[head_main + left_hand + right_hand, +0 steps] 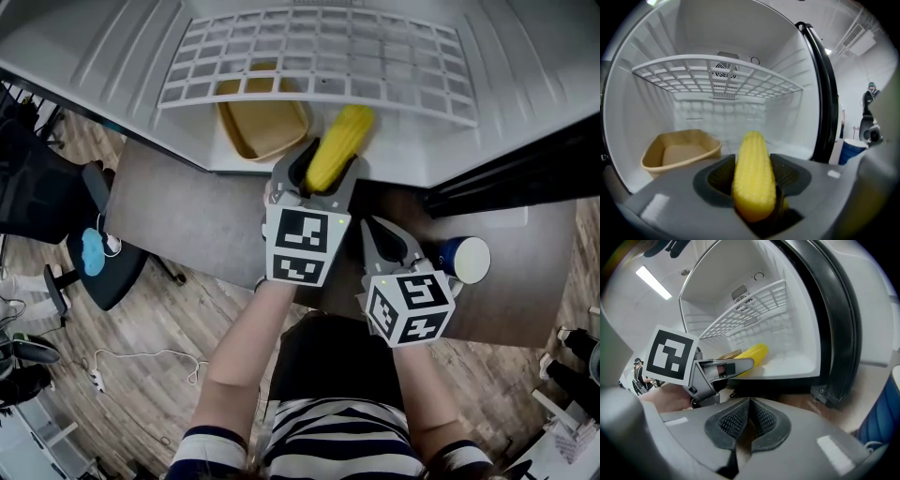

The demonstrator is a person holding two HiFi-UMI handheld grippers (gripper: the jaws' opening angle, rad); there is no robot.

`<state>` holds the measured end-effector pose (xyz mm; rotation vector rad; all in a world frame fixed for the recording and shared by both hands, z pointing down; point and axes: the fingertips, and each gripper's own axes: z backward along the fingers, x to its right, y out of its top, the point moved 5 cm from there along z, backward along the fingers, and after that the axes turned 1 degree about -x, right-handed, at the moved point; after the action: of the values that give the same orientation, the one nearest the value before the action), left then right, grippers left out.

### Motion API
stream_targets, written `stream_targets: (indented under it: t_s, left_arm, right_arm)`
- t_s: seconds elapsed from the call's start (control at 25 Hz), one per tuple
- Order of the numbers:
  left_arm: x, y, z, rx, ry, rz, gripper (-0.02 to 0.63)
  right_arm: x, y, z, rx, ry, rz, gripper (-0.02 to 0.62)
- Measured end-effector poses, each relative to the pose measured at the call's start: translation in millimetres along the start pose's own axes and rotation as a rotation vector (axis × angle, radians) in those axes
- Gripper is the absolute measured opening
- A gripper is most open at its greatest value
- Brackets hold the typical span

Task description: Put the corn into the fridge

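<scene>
A yellow corn cob (338,146) is clamped in my left gripper (323,174), its tip reaching over the front lip of the open fridge (122,66). In the left gripper view the corn (752,174) stands between the jaws and points into the white fridge interior (740,112), below the wire shelf (717,75). My right gripper (387,246) hangs lower, outside the fridge, with its jaws together and nothing in them. The right gripper view shows the corn (751,359) at the fridge floor's edge, held by the left gripper (740,364).
A tan tray (262,122) sits on the fridge floor left of the corn, also seen as the tan tray (679,152). A blue cup (467,259) stands on the table right of my right gripper. The black fridge door seal (836,319) runs along the right.
</scene>
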<state>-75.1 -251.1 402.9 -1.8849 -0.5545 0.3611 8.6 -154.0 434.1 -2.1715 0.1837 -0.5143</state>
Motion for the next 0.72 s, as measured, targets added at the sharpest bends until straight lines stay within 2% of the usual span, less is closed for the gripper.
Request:
stream_targets:
  t_s: [0.44,0.72]
  left_arm:
    - [3.1,1.3,6.8,0.044,-0.005,-0.015,0.000]
    - [2.4,-4.6,32.1,0.082,-0.006,-0.002,0.000]
  right_arm:
    - [1.2,-0.7,1.8,-0.007,0.003,0.001,-0.008]
    - [-2.4,0.2,1.4,-0.004,0.010,0.006,-0.008]
